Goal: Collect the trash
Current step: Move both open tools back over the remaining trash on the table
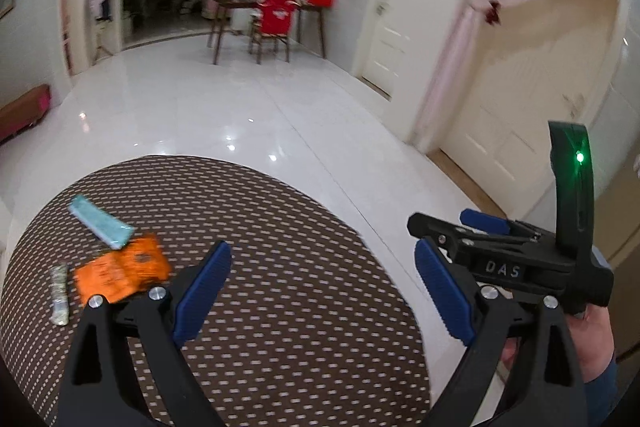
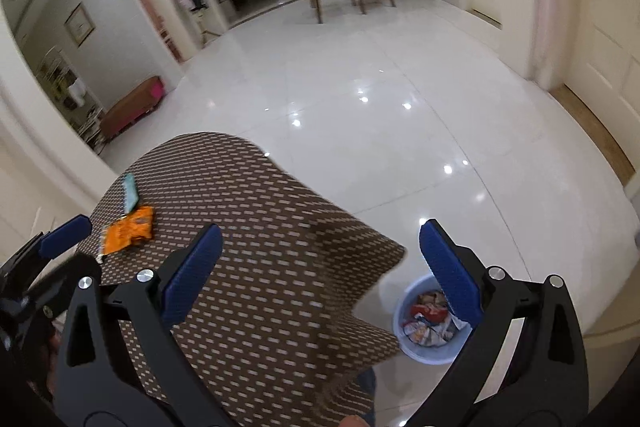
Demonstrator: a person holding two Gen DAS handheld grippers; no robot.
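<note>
The blue-padded fingers (image 1: 204, 291) of the left gripper (image 1: 320, 291) are wide apart and hold nothing; the fingers (image 2: 192, 267) of the right gripper (image 2: 320, 267) are also spread wide and empty. Three pieces of trash lie together near the left edge of the table (image 1: 280, 247), which carries a brown cloth with small white dashes: an orange wrapper (image 1: 120, 273), a light blue packet (image 1: 100, 223) touching its far side, and a small crumpled silver wrapper (image 1: 59, 297) just beside it, closer to the edge. The left gripper hangs over the near part of the table, to the right of this trash; the right gripper is over the table's right corner, where the cloth hangs down. On the white tiled floor (image 2: 400, 87) beside that corner stands a pale blue bin (image 2: 430, 319) with wrappers inside.
</note>
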